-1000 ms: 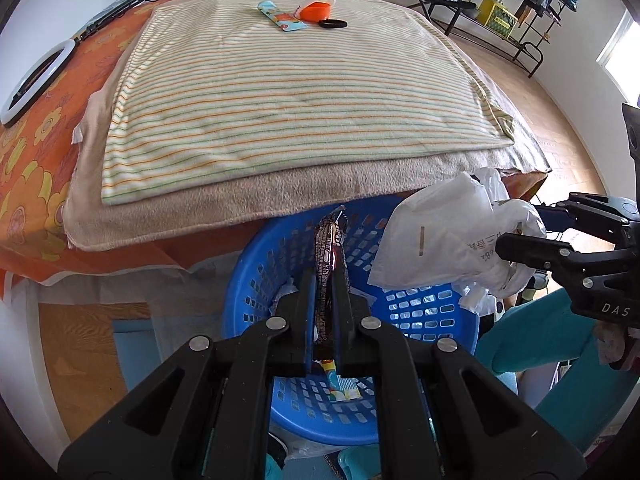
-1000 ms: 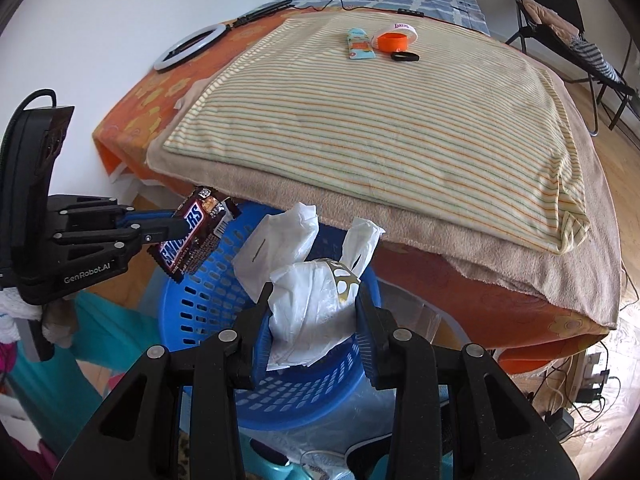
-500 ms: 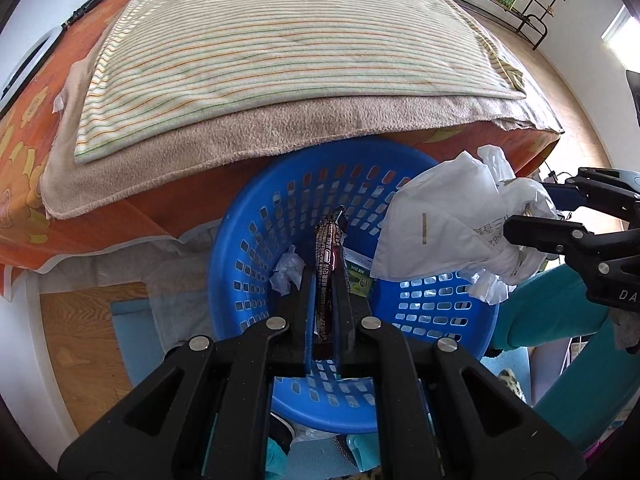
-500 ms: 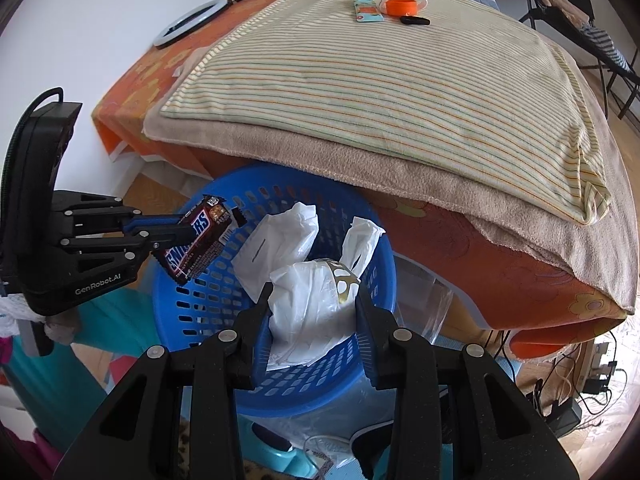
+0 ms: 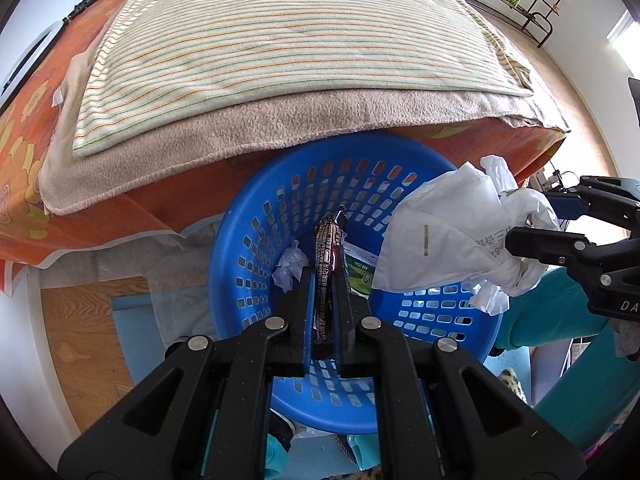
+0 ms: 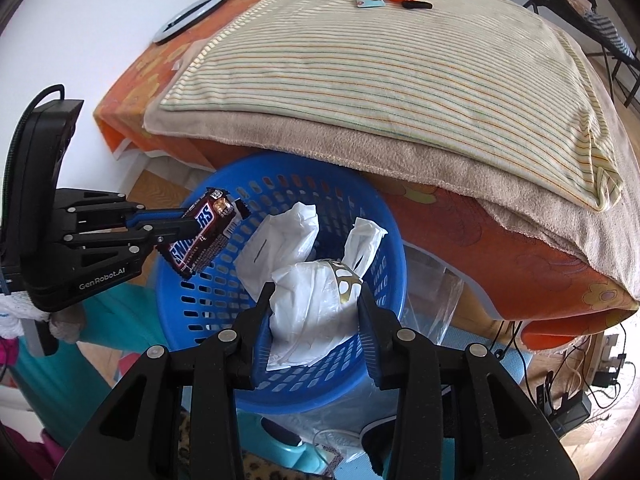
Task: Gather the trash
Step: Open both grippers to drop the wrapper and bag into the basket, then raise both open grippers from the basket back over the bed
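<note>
Here, beside the bed [image 5: 280,60], the blue basket [image 6: 372,216] sits below both claws. The right claw [image 6: 316,320] grips a white plastic bag [image 6: 308,308], light and crumply; the left claw [image 5: 324,276] pinches a thin, slippery Snickers wrapper [image 6: 200,232] edgewise, best held mid-body.

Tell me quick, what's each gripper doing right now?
Left gripper: shut on the Snickers wrapper, over the basket.
Right gripper: shut on the white bag.
</note>
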The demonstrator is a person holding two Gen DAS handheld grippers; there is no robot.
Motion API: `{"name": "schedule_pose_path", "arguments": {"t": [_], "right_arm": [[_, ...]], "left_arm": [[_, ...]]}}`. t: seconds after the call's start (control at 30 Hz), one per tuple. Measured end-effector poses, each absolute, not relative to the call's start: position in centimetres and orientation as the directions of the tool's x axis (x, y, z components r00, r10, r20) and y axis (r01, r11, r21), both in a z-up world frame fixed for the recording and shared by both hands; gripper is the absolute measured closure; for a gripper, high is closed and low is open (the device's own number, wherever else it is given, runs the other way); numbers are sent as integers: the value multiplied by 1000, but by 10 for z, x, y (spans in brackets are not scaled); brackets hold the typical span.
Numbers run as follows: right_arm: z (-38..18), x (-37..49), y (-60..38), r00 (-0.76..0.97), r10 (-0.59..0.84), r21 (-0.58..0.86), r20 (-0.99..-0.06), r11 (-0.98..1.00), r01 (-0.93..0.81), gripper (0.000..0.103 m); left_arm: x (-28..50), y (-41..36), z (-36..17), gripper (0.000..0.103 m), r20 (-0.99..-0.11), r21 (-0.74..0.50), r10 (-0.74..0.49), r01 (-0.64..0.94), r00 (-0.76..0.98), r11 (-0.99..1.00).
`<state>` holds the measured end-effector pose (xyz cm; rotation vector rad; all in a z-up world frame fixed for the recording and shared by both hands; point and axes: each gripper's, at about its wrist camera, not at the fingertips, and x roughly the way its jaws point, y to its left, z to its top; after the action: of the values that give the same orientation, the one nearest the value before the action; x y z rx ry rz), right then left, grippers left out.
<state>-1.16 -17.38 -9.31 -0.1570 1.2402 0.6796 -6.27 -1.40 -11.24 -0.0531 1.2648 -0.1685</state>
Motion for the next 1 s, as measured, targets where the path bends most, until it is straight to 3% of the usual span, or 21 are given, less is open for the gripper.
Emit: {"name": "schedule_pose_path", "arguments": {"t": [0.17,0.27,0.33,0.4,0.47,0.5,1.0], "right_arm": [[-93,-12,-173,158,389,246,-908,797,-551,64],[-92,-11,-173,158,389,248,-908,801,-545,58],[-92,-10,-173,159,389,249,-908,804,-541,49],[-92,-9,-174,161,391,252,-906,805,-537,47],[-92,-8,-174,163,390,252,-906,807,-534,47],[-91,-8,-174,164,391,251,-906,808,-533,47],[-87,-7,-172,191,368,218,-910,816,-535,47]], "left_arm": [[-61,-16,-115,98,-949,-125,-148,98,279,987],[-61,-17,-116,97,-951,-121,-144,101,275,988],[-61,-17,-115,97,-950,-124,-148,103,275,987],[-61,-18,-115,92,-950,-121,-146,105,277,987],[-61,-17,-114,59,-948,-118,-144,105,284,987],[-61,-17,-113,48,-946,-115,-141,103,292,988],[-59,-8,-105,47,-938,-124,-138,64,318,990]]}}
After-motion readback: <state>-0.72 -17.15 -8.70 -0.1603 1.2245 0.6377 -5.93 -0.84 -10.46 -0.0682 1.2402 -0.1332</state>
